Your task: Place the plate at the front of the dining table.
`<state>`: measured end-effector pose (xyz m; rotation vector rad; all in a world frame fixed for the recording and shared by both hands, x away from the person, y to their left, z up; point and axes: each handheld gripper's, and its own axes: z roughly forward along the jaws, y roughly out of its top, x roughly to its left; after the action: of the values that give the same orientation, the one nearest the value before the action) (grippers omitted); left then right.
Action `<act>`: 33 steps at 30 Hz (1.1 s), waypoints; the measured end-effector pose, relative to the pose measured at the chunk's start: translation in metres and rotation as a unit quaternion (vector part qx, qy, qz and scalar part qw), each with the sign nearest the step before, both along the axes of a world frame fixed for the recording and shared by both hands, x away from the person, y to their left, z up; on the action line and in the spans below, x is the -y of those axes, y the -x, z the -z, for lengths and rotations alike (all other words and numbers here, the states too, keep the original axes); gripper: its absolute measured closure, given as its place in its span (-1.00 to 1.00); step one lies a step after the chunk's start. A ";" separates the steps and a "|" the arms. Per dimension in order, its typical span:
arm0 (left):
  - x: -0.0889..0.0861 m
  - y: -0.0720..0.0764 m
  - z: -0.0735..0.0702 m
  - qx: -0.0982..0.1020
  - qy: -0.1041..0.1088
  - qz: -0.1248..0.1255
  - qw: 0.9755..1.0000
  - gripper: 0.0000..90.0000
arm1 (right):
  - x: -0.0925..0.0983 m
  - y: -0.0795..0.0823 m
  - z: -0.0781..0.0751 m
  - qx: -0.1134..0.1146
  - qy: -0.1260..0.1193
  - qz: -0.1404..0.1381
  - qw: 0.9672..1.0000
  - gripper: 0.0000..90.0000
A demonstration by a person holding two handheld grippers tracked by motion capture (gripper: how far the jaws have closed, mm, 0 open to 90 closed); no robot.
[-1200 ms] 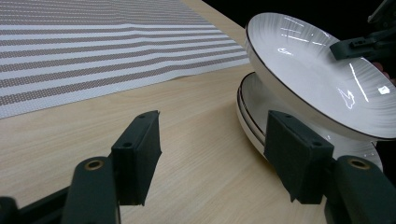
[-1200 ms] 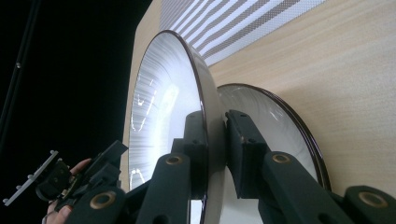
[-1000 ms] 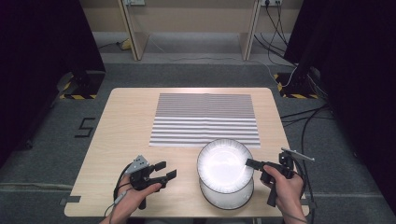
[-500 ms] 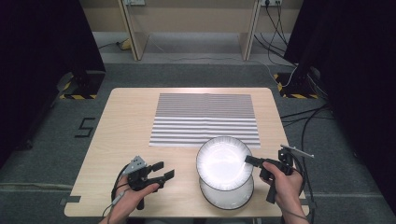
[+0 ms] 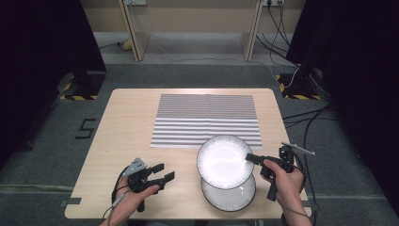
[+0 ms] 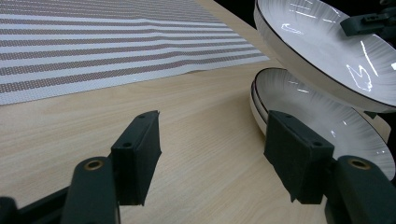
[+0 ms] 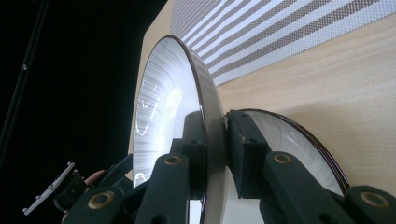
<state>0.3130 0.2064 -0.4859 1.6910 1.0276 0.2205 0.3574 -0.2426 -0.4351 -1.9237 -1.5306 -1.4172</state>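
With the right gripper (image 5: 250, 157) clamped on the rim of the top plate (image 5: 225, 161), lifted clear of the plates (image 5: 229, 194) stacked near the table (image 5: 127, 127) edge, keep it level while carrying toward the mat (image 5: 207, 120); the left gripper (image 5: 162, 172) waits open.

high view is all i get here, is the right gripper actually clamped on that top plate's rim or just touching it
Observer: Clamped. In the right gripper view, the right gripper has one pad on each face of the top plate at its rim.
Operator: is it clear of the plate under it
Observer: Yes. The left gripper view shows a gap between the top plate and the lower plate, which lies flat on the table.
Operator: just one plate left down there
Observer: Looks like more: the left gripper view shows a second rim line at the lower plate's edge.
Operator: left gripper holding anything
Observer: No, the left gripper is open, with bare table between its pads.
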 end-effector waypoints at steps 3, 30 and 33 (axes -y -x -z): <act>0.000 0.000 0.001 -0.001 0.000 -0.001 1.000 -0.21 | -0.001 -0.002 -0.002 0.001 -0.001 0.000 1.000 0.73; 0.000 0.000 0.005 -0.006 0.003 -0.002 1.000 -0.22 | -0.008 -0.021 -0.010 0.007 -0.004 0.003 1.000 0.71; 0.000 0.000 0.005 -0.007 0.005 -0.003 1.000 -0.22 | -0.008 -0.022 -0.010 0.006 -0.002 0.002 1.000 0.71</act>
<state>0.3132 0.2065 -0.4907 1.6831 1.0418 0.2080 0.3790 -0.2341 -0.4248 -1.9205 -1.5282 -1.4357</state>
